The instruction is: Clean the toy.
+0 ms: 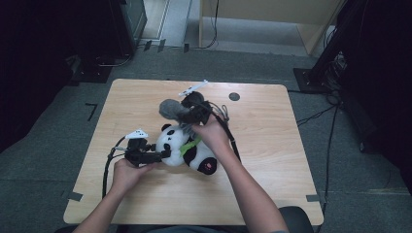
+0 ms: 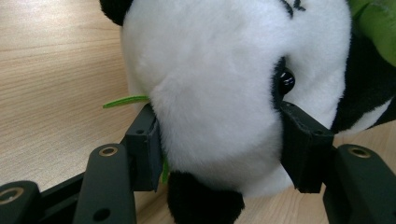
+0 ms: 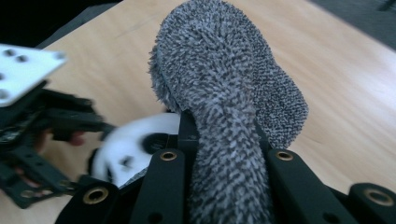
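A black-and-white panda plush with a green leaf lies on its side in the middle of the wooden table. My left gripper comes in from the left and is shut on the panda's white head, one pad pressing into each side of it. Just above and behind the panda, my right gripper is shut on a fuzzy grey cloth. The cloth rises thick from between the jaws and flops forward. Below it in the right gripper view I see the panda's face and the left gripper.
A small black round mark sits near the table's far edge. Dark equipment stands on the floor at left and right, with cables trailing off the right side. The table's near and right parts are bare wood.
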Demonstrator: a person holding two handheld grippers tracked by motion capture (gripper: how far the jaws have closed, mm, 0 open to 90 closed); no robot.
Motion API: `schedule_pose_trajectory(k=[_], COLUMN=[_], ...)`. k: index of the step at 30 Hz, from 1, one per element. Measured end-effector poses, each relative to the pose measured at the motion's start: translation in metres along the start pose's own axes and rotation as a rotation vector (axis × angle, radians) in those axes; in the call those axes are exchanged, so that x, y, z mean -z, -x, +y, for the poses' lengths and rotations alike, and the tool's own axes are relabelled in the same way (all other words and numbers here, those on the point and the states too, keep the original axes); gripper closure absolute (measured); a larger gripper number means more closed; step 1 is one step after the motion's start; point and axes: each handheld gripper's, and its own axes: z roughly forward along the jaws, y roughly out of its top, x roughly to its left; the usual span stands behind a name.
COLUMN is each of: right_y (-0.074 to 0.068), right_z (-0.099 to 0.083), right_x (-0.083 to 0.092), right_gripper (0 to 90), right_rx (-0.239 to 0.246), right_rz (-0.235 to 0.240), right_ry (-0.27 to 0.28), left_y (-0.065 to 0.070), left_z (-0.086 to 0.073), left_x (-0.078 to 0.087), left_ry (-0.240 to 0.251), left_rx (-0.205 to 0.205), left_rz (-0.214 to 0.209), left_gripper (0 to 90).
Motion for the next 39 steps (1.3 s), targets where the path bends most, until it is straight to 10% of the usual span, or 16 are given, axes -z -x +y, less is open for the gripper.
schedule_pose_trajectory(k=[8, 14, 17, 24, 39], right_y=[-0.034, -0.015, -0.006, 0.026, 0.043], right_z=[-0.013, -0.021, -0.024, -0.037, -0.036], right_x=[-0.041, -0.042, -0.039, -0.032, -0.005], right_gripper=[77.0, 77.0, 77.2, 77.3, 77.2], right_rx=[0.048, 0.006, 0.035, -0.07, -0.107], right_rz=[0.087, 0.074, -0.015, -0.025, -0.088], right_ry=[-0.06, -0.048, -0.059, -0.09, -0.043], left_y=[0.002, 0.0, -0.001, 0.0, -0.002], left_z=[0.0, 0.001, 0.001, 0.002, 0.0], left_x=[0.0, -0.001, -0.001, -0.002, -0.003], left_ry=[-0.013, -0.018, -0.017, -0.01, 0.008], left_rx=[-0.011, 0.023, 0.027, 0.031, 0.033], left_rz=[0.017, 0.013, 0.01, 0.007, -0.003], left_gripper=[40.8, 42.0, 42.0, 42.0, 41.9])
